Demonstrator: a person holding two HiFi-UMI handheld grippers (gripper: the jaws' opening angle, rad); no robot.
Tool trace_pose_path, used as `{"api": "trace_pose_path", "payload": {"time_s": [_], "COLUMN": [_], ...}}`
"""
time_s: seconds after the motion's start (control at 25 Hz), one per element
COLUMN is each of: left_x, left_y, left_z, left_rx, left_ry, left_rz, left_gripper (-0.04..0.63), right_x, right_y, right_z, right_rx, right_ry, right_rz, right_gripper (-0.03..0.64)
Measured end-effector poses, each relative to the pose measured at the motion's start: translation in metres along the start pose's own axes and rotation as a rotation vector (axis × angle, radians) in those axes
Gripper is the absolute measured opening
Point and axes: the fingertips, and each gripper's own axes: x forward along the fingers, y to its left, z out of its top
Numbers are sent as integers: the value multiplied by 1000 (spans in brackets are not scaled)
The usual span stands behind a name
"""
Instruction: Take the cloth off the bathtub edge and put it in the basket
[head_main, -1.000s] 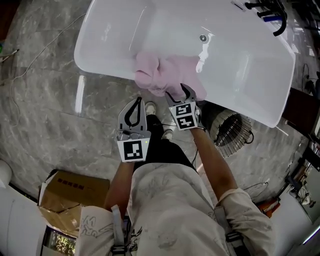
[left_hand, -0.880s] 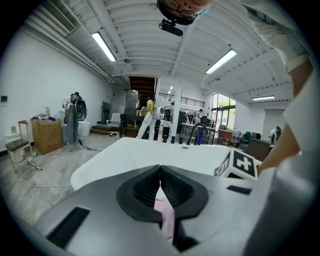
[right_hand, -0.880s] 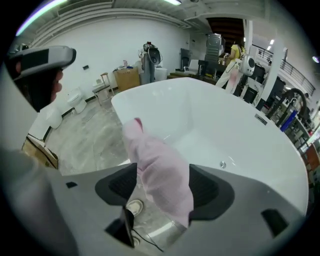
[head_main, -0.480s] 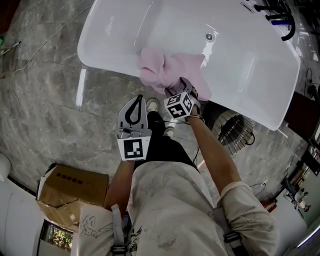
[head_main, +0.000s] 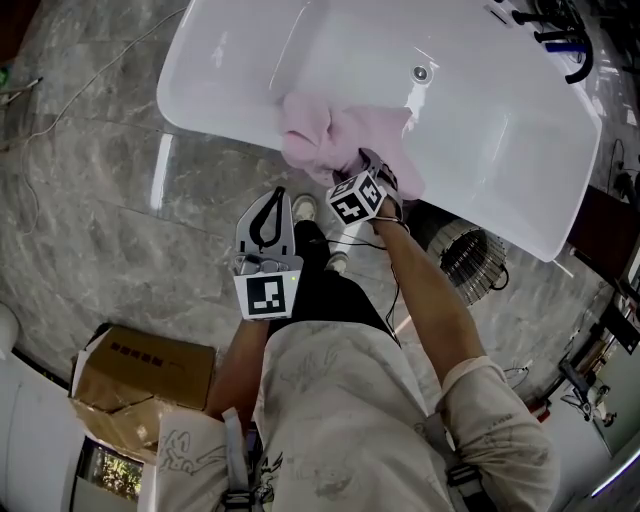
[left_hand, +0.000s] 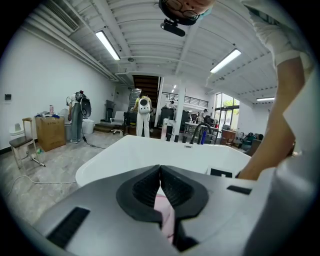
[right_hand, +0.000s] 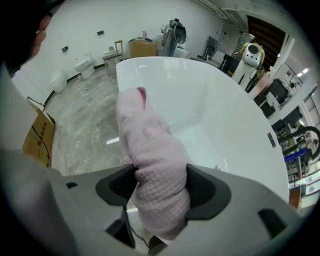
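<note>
A pink waffle cloth (head_main: 330, 135) hangs bunched over the near edge of the white bathtub (head_main: 220, 115). My right gripper (head_main: 373, 170) reaches into its lower right part. In the right gripper view the cloth (right_hand: 150, 145) fills the gap of the right gripper (right_hand: 161, 186), whose jaws stand wide apart around it; I see no squeeze. My left gripper (head_main: 277, 195) hovers over the floor just short of the tub, to the cloth's lower left. The left gripper (left_hand: 160, 167) is shut and empty, with pink cloth showing behind its tips. The wire basket (head_main: 468, 260) stands on the floor to the right.
An open cardboard box (head_main: 140, 375) sits on the marble floor at lower left. A black faucet (head_main: 545, 25) stands at the tub's far right end. The person's shoes (head_main: 300, 212) are on the floor right by the tub. Cables lie at far left.
My right gripper has pushed forward into the cloth and turned a little, with its jaws now around the fabric. The left gripper has hardly moved.
</note>
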Motion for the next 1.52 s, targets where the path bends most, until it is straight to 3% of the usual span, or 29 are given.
{"api": "trace_pose_path", "payload": {"time_s": [0.2,0.4,0.44,0.48,0.52,0.6,0.76,1.08,1.28,1.52], "left_x": [-2,-4,-5,-6,-7,-7,-11,-22,-29,-33], "left_y": [-8,-14,-16,-17,-19,-23,-27,-36,-39,-39], "left_z": [2,9,10,12,14,19,34,64,87,117], "left_rx": [17,6,6,11,18,34,48,84,127,112], "left_ry": [0,-15,-18,-20,-22,-28,-52,-84,-115,-159], "left_rz": [-20,-29,-31,-36,-42,-54,-58,-76,-83,-90], "left_gripper": [5,5,4,5,5,5,4,5,5,5], "right_x": [-13,-32,-37,-42,-45,-50,-64,-117,-165,-228], "right_y": [1,1,3,4,6,5,1,-4,-16,-36], "right_z": [-1,-1,-1,-2,-5,-12,-12,-13,-20,-16], "right_rx": [-114,-90,-76,-42,6,84,107,271,365,456], "right_ry": [-37,-92,-110,-128,-138,-139,-147,-256,-340,-479], "right_rz": [23,10,7,10,19,37,50,52,12,-60], "right_gripper": [217,164,135,64,55,52,51,51,51,51]}}
